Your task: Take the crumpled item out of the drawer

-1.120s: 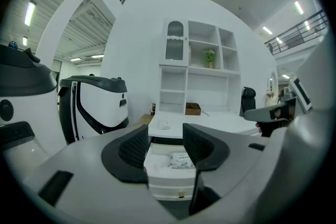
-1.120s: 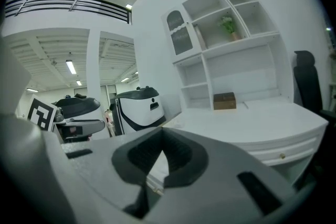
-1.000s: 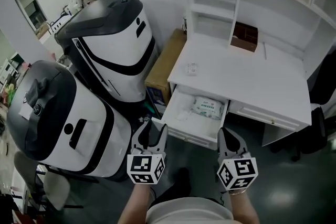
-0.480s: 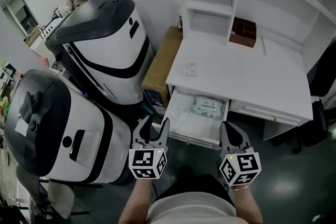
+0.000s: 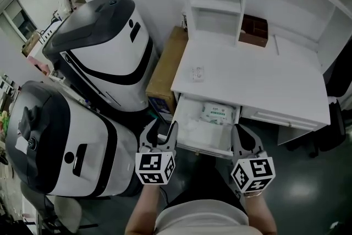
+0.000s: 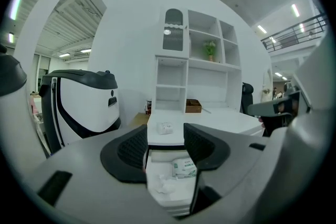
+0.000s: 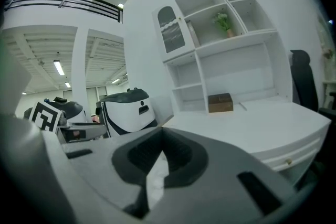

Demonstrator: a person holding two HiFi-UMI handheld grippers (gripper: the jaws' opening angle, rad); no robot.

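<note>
Left tongs [image 5: 161, 130] wide open, right tongs [image 5: 245, 135] closed, both empty; reaching into the drawer [image 5: 203, 146] at centre frame may snag the wipes pack [image 6: 184, 168], not the neighbouring crumpled item [image 6: 164, 184].

Desk [image 5: 258, 80] and drawer [image 5: 201, 147]: white, smooth, matt, prob. painted board. Crumpled item [image 5: 190, 116] at the drawer's left side: thin white paper or tissue, much wrinkled. Pack [image 5: 218, 114] beside it: plastic film w/ slight shine. Box [image 5: 254, 30] at desk's back edge: brown, matt, wood or card. Carton [image 5: 165, 69] by desk's left edge: matt cardboard. Machines [image 5: 104, 58]: glossy plastic shells. Floor [image 5: 300, 190]: dark, shiny. Left gripper [image 6: 165, 136]: jaw faces black, matt, ribbed.
</note>
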